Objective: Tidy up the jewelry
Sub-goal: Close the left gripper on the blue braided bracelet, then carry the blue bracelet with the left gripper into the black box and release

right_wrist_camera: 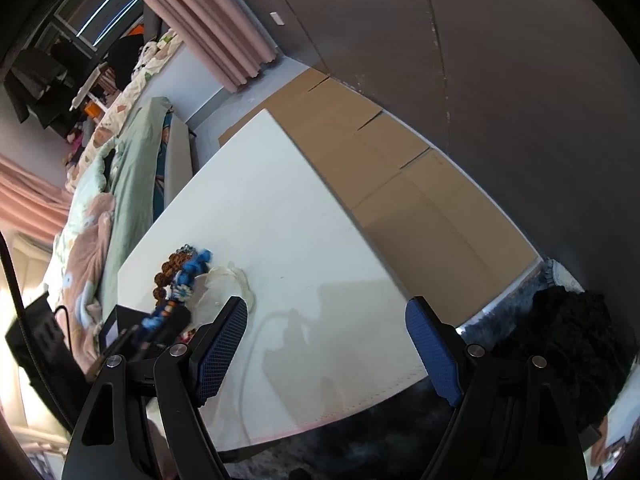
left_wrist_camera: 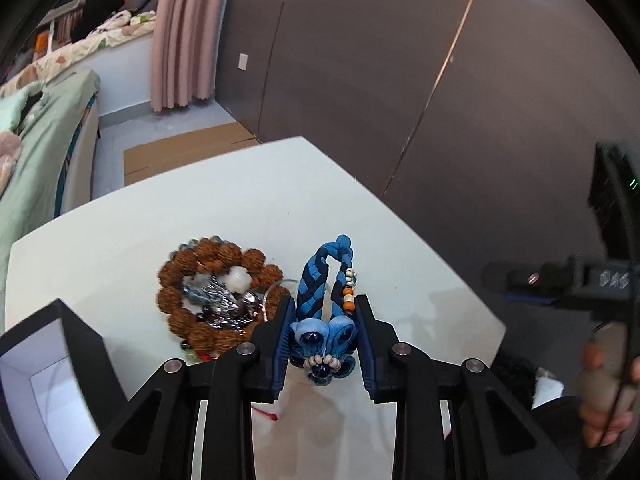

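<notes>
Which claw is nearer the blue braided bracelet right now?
Left. The left claw has the blue braided bracelet between its pads; the right claw hangs open over bare table, off to the side.

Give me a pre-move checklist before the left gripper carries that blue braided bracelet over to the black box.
1. Left gripper pads pressing on the blue braided bracelet: ok.
2. Bracelet apart from the brown bead bracelet beside it: ok, a gap shows.
3. Black box open, white inside showing: ok.
4. Grip firm enough to lift: cannot tell.
5. Right gripper open, nothing between its fingers, off to the side: ok.
6. Red thread on the table free of the bracelet: cannot tell.
</notes>
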Available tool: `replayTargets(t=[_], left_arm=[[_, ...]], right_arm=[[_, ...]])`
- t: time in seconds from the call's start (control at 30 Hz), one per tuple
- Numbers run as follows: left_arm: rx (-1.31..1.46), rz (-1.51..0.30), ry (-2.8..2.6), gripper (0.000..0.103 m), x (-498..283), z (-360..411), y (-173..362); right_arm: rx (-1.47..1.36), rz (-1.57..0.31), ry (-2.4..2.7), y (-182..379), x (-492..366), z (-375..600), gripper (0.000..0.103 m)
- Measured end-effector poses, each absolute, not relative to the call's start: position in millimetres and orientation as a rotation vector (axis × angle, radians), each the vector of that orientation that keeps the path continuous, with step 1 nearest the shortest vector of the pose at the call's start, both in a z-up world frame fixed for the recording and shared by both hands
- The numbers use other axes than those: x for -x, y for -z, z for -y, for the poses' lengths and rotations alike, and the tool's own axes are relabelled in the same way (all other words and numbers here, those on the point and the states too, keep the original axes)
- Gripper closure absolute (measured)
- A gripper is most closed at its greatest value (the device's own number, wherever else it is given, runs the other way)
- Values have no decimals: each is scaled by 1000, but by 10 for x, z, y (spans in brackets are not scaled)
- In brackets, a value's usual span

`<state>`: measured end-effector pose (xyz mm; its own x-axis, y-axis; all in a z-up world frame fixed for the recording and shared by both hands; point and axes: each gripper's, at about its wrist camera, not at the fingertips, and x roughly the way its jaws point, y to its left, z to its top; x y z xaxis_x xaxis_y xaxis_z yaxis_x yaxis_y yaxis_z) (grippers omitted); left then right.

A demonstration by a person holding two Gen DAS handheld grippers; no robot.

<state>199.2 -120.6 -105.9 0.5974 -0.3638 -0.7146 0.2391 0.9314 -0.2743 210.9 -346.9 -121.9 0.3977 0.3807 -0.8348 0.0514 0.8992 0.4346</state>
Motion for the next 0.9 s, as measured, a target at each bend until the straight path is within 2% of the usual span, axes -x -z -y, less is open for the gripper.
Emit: replayTargets(t=[0.17,0.23,0.57,0.9], left_arm=[[214,-850,378,72,-1980,1091,956],[222,-841,375,72,-1978,1036,922],[318,-836,367,72,-1934,731,879],[352,-809,304,72,-1889,462,768]], right_arm=[[-500,-1176,-307,1301,-2152,3356,21],[-497,-1186,-319,1337,-2164,3286,25],[-469,-1211,-418,1417,-2217,2850,26],[-256,-1224,-459,1453,-2184,2292,26]])
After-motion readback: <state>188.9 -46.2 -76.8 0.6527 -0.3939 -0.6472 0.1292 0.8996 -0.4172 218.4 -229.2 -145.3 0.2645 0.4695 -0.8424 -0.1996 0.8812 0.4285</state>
